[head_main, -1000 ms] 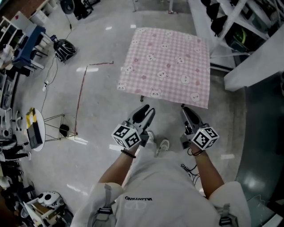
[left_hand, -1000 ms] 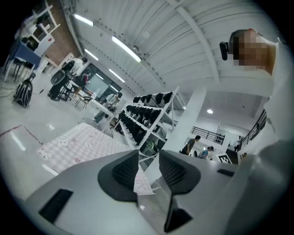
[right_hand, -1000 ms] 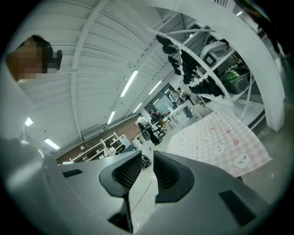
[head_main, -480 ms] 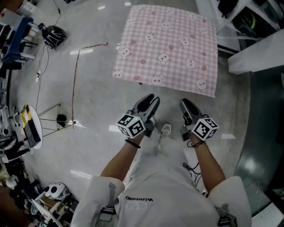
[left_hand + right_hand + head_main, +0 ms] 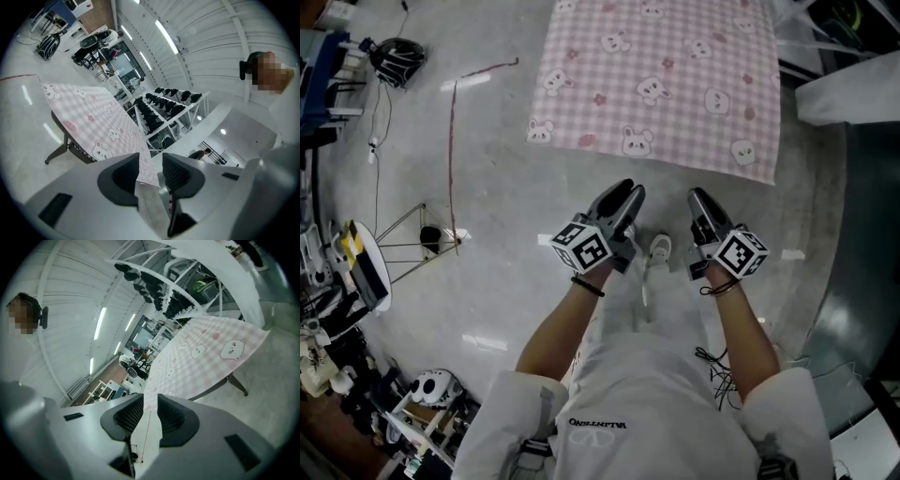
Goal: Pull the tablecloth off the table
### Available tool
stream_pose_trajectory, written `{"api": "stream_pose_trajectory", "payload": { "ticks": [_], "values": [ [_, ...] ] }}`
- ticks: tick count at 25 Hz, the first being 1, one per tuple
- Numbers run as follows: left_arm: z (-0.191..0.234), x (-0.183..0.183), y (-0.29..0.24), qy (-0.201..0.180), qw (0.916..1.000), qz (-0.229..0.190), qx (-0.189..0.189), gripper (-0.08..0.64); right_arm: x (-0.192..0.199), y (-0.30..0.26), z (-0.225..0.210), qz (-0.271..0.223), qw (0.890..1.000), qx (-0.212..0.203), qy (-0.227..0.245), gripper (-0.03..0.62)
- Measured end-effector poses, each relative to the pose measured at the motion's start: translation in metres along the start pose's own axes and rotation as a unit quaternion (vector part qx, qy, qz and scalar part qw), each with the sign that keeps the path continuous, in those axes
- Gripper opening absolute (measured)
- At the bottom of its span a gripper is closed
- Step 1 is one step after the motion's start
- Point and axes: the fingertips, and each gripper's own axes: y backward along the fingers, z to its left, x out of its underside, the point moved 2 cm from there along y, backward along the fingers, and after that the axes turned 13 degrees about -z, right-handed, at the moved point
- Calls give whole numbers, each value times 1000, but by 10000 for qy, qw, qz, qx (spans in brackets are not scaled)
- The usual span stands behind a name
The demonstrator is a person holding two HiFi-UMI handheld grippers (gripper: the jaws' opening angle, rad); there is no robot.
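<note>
Head view: pink checked tablecloth (image 5: 666, 84) lies spread flat over the table at the far side of the scene, its near edge hanging toward the person. Both grippers are held out over the bare floor (image 5: 487, 216), near that edge but clear of it. The left gripper (image 5: 628, 191) points toward the near-left part of the hem, the right gripper (image 5: 697, 197) toward the near-right part. Left gripper view: jaws stand well apart with nothing between them. The tablecloth (image 5: 93, 122) is ahead and apart from the jaws, with a table leg (image 5: 60, 149) showing under it. Right gripper view: jaws parted by a narrower gap, also empty. The cloth (image 5: 206, 352) stretches away ahead, a table leg (image 5: 236, 383) below its edge. Judgement: this is the approach step, with no grasp made and the cloth not yet disturbed. The next move calls for bringing each set of jaws level with the hanging near hem and sliding one pad above and one below the fabric. Both should then close firmly, followed by a pull back toward the person, both sides drawn evenly so the cloth does not skew or snag on a corner.
</note>
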Motion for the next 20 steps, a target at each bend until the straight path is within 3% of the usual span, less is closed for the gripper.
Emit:
{"api": "stream_pose_trajectory", "payload": {
  "ticks": [10, 20],
  "values": [
    [74, 46, -20, 834, 9959, -25, -356, 156, 26, -25, -70, -295, 9936, 341, -1038, 107],
    [118, 71, -38, 1583, 9860, -186, -489, 173, 42, -41, -115, -557, 9834, 649, -1602, 106]
  ]
}}
